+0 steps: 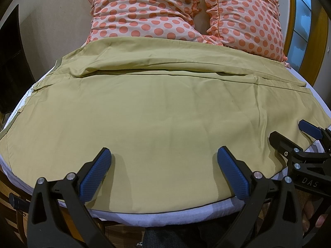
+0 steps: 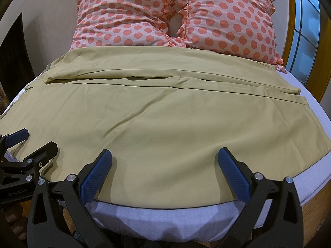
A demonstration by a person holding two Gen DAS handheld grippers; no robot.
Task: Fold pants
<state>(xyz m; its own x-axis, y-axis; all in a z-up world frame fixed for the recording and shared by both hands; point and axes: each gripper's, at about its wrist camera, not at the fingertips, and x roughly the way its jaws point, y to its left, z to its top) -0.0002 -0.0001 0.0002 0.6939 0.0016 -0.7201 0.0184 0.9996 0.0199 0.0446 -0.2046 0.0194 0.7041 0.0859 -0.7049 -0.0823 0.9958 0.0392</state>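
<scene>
Olive-tan pants (image 1: pixel 157 111) lie spread flat across the bed, the two legs side by side running left to right; they also show in the right wrist view (image 2: pixel 165 119). My left gripper (image 1: pixel 164 157) is open and empty, just above the near edge of the near leg. My right gripper (image 2: pixel 165 157) is open and empty, over the same near edge further right. The right gripper shows at the right of the left wrist view (image 1: pixel 289 134). The left gripper shows at the left of the right wrist view (image 2: pixel 35 140).
A white mattress sheet (image 2: pixel 165 221) shows under the pants at the bed's near edge. Two pink polka-dot pillows (image 2: pixel 128 18) (image 2: pixel 233 20) lean at the head of the bed. A wood-framed window (image 2: pixel 304 39) is at the right, a dark panel (image 1: pixel 10 62) at the left.
</scene>
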